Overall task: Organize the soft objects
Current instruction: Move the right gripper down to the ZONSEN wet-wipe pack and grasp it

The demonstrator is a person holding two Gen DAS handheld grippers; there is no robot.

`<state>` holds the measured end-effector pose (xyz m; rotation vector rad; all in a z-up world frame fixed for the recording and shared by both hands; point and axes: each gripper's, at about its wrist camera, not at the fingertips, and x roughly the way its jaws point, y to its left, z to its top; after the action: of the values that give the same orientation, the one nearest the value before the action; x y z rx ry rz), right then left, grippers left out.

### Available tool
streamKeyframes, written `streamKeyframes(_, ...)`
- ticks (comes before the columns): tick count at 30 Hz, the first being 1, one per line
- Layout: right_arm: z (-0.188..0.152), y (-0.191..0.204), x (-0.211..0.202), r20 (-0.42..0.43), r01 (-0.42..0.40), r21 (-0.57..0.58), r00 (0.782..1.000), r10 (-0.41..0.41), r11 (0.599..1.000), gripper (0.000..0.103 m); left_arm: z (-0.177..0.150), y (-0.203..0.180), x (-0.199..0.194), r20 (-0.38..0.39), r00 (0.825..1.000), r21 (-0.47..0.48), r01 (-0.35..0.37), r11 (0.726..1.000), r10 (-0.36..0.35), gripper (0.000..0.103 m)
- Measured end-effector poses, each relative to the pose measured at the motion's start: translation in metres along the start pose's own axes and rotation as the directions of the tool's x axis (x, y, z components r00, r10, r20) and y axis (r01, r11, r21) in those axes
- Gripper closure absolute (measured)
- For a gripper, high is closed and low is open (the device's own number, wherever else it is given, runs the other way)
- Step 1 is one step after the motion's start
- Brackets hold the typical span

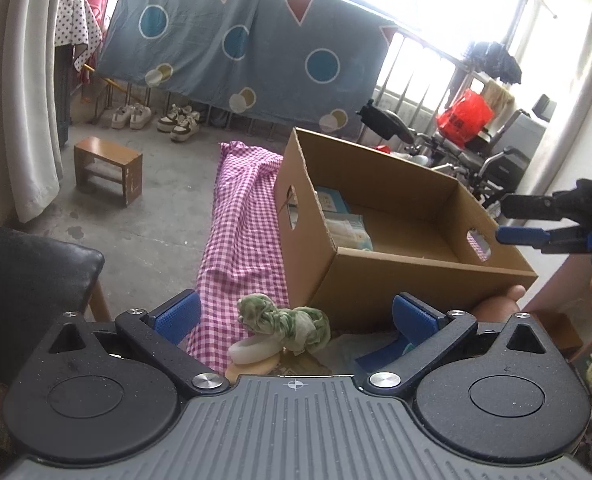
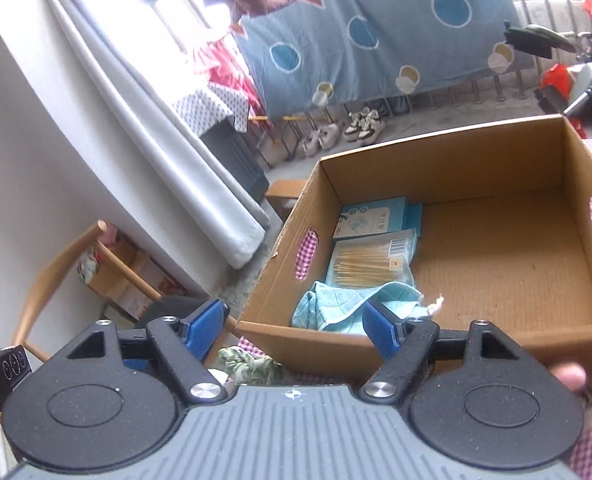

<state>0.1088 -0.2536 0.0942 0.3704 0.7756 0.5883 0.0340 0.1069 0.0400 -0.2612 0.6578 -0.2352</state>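
A brown cardboard box (image 1: 427,276) stands on a pink checked cloth (image 1: 244,236); it also shows in the right wrist view (image 2: 455,152). Inside lie a light blue towel (image 2: 335,308), a pack of cotton swabs (image 2: 371,260) and a blue packet (image 2: 371,216). A green-and-white scrunchie (image 1: 284,322) lies in front of the box beside a white ring (image 1: 256,350). My left gripper (image 1: 296,316) is open around the scrunchie, not touching it. My right gripper (image 2: 294,326) is open and empty above the box's near wall; it shows at the right edge of the left wrist view (image 1: 519,220).
A black padded chair (image 1: 28,276) is at the left, a small wooden stool (image 1: 108,170) on the floor beyond. A blue patterned sheet (image 1: 236,40) hangs at the back with shoes (image 1: 156,118) under it. A wheelchair (image 1: 475,156) with a red bag stands at the right.
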Motion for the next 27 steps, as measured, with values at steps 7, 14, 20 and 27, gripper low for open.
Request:
streamKeyframes(7,-0.039,-0.018,-0.033,0.088,-0.036,0.07,0.996,0.03,0.997,0.016,-0.008,-0.005,-0.016,-0.025,0.996,-0.003,-0.088,0.996,0.088,0.0)
streamKeyframes(14,-0.082,-0.04,-0.037,0.079,-0.006,0.165,0.997,-0.007,0.986,0.016,-0.038,-0.037,0.012,-0.173,0.985,0.068,-0.018,0.998,0.03,0.0)
streamKeyframes(20,-0.108,-0.052,-0.023,0.022,0.068,0.2,0.997,-0.074,0.977,0.016,-0.061,-0.079,0.046,-0.287,0.956,0.183,0.116,0.976,-0.06,0.0)
streamKeyframes(27,-0.115,-0.064,0.007,-0.049,0.114,0.205,0.993,-0.106,0.972,0.022,-0.071,-0.1,0.072,-0.36,0.926,0.211,0.197,0.957,-0.111,0.0)
